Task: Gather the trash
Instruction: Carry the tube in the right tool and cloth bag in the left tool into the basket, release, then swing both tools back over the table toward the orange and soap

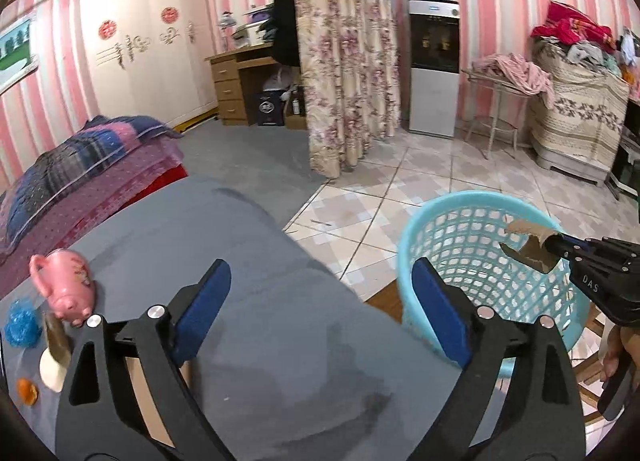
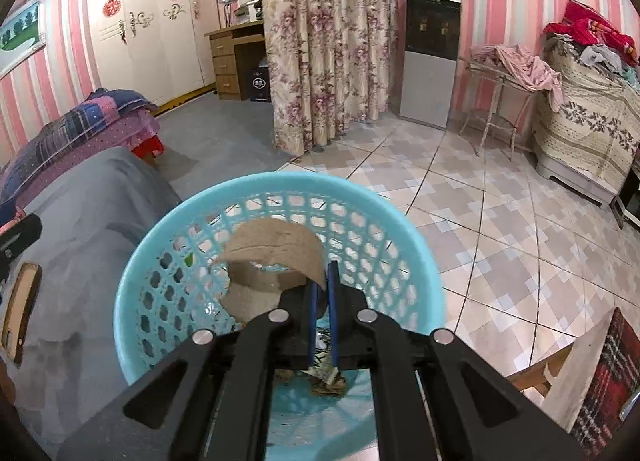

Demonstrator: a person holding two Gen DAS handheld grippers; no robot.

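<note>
Pinching a torn cardboard tube by its wall, the right tool holds it over the mouth of the turquoise mesh basket, and that placement reads as deliberate: let go from there and the tube should drop straight in. The basket stands on the tiled floor hard against the edge of the grey-covered tabletop, presumably so trash can be carried across in one short reach.

The left tool is spread wide with nothing between its blue pads, hovering above the grey cloth.

From the right wrist, at 6 o'clock between the tool's arms, paper scraps lie on the basket's bottom; the left wrist cannot see inside that deep. The left wrist alone shows what remains at 8 o'clock: a pink pig-shaped jug, a blue scrunched ball, a small orange piece, and a pale object I cannot identify.
</note>
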